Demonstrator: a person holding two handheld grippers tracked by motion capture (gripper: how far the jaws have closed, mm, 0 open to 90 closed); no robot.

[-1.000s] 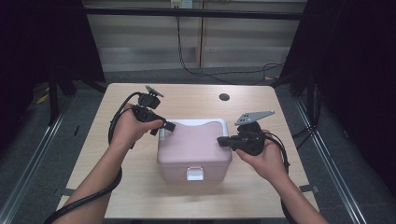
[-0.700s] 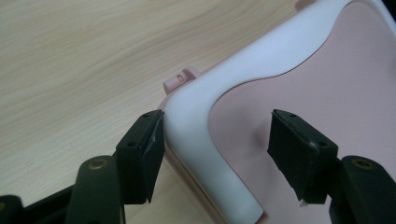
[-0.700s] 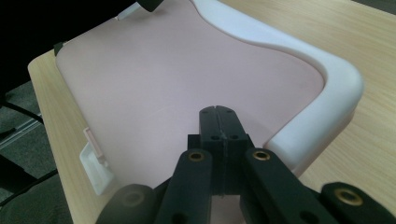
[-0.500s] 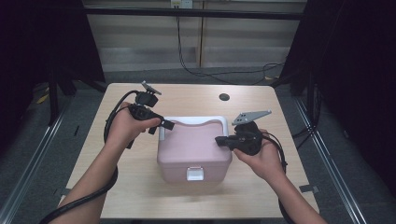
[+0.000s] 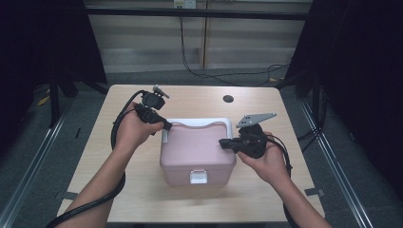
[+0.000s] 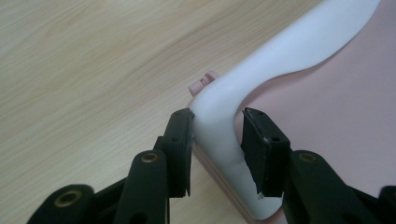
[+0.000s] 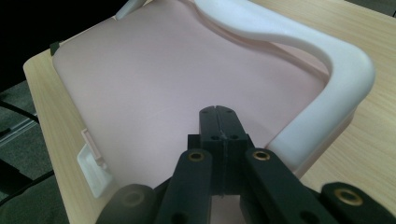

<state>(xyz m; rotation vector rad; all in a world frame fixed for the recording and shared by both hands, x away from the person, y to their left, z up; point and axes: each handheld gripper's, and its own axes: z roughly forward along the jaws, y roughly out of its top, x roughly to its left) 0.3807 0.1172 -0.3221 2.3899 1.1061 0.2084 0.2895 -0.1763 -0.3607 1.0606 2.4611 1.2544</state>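
Left hand-held gripper (image 6: 217, 140) closing around white handle (image 6: 280, 70) without a firm pinch yet, ready to swing it; right hand-held gripper (image 7: 219, 121) clenched empty, steadying box (image 5: 197, 152) beneath on desk (image 5: 142, 199).

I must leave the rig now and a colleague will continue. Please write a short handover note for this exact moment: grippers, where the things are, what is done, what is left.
Left gripper: its jaws have just been closing around the white handle at the box's far-left corner; one pad touches, the other looks just short, so no firm grip yet.
Right gripper: shut, empty, its tip over the pink lid near the right edge.
Pink box: mid-table, handle lying flat toward the far edge, white front latch apparently still closed.
Done: both grippers placed at the box.
Left: probably finish the grip and raise the handle.
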